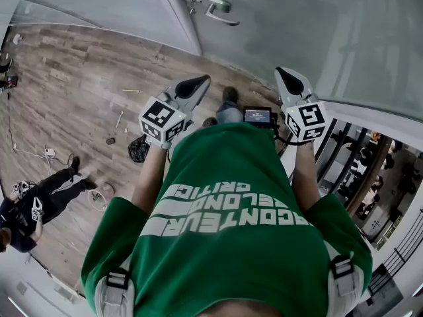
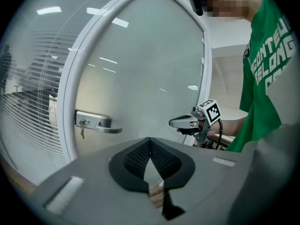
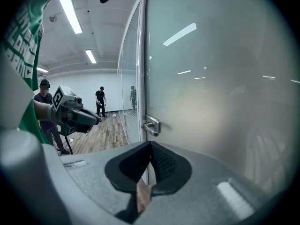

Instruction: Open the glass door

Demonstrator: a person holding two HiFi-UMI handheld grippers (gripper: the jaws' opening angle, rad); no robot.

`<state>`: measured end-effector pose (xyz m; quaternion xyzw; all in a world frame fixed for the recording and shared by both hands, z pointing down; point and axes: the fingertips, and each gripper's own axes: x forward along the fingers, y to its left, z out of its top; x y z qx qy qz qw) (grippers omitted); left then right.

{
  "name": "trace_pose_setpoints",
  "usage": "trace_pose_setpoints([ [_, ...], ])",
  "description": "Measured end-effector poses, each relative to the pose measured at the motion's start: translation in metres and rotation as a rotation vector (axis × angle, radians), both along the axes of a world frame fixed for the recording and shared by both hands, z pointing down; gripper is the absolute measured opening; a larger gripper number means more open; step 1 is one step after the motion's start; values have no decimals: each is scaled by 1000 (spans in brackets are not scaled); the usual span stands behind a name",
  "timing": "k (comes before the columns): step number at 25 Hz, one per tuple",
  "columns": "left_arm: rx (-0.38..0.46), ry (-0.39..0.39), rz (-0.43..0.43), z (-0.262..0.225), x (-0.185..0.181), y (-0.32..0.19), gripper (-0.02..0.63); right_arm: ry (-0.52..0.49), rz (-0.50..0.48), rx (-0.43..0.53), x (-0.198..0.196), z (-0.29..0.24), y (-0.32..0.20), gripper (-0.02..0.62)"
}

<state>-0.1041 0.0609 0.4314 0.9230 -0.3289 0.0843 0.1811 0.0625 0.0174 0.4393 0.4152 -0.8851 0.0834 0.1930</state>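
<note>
The left gripper's point(image 2: 150, 142) jaws are together, black pads meeting at the tips with nothing between them. Beyond them stands the frosted glass door point(image 2: 140, 69) in a white frame. Its silver lever handle point(image 2: 96, 124) sits at the door's left edge, and a key point(image 2: 82, 131) hangs below the lock. The handle lies ahead and to the left of the jaw tips, clear of them. To the right, the right gripper point(image 2: 183, 122) is held out from a green T-shirt point(image 2: 267, 74), also apart from the door. Slatted blinds point(image 2: 28, 102) show through the glass at far left.

In the right gripper view, these jaws are likewise closed tip to tip and empty. The lever handle is just above the tips in the picture, but not touched. The left gripper hangs at the left, over a wooden floor point(image 3: 101, 137). A person in black point(image 3: 100, 102) stands far back in the room, and another person point(image 3: 44, 97) stands nearer, behind the left gripper.

In the head view, both grippers point forward from the chest, side by side, each with its marker cube toward the camera. The door handle is at the top, well beyond both sets of tips. A small screen point(image 1: 258, 115) sits between the two arms. A person in dark clothes point(image 1: 36, 203) is low on the floor at the left.
</note>
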Motion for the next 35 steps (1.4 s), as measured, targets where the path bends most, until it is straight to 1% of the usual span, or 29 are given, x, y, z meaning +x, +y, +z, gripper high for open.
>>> trace_pose_setpoints([
  [4, -12, -8, -7, 3, 5, -28, 17, -3, -19, -13, 1, 4, -26, -7],
  [8, -14, -21, -6, 3, 12, -56, 17, 1, -52, -5, -9, 3, -53, -6],
  [12, -9, -29, -19, -4, 19, -87, 17, 1, -129, 0, -32, -4, -76, -5],
  [13, -13, -29, -23, -4, 20, -95, 36, 1, -156, -9, -40, -3, -80, -2],
  [14, -18, -33, -27, -2, 22, -103, 57, 4, -187, -23, -49, 0, -84, 47],
  [15, -24, -41, -30, 1, 23, -111, 79, 11, -219, -39, -57, 5, -88, 79],
  [16, -28, -53, -32, 5, 24, -119, 94, 23, -247, -51, -65, 10, -93, 92],
  [20, -28, -111, -31, 20, 31, -148, 95, 121, -298, -68, -85, 32, -113, 89],
  [23, -12, -162, -31, 31, 33, -164, 84, 204, -324, -85, -97, 47, -121, 87],
  [27, -23, -214, -29, 47, 34, -178, 69, 310, -359, -73, -107, 64, -132, 88],
  [32, -77, -244, -37, 58, 34, -180, 49, 371, -387, -84, -111, 79, -136, 87],
  [35, -101, -254, -50, 62, 33, -181, 35, 370, -403, -94, -112, 80, -133, 87],
])
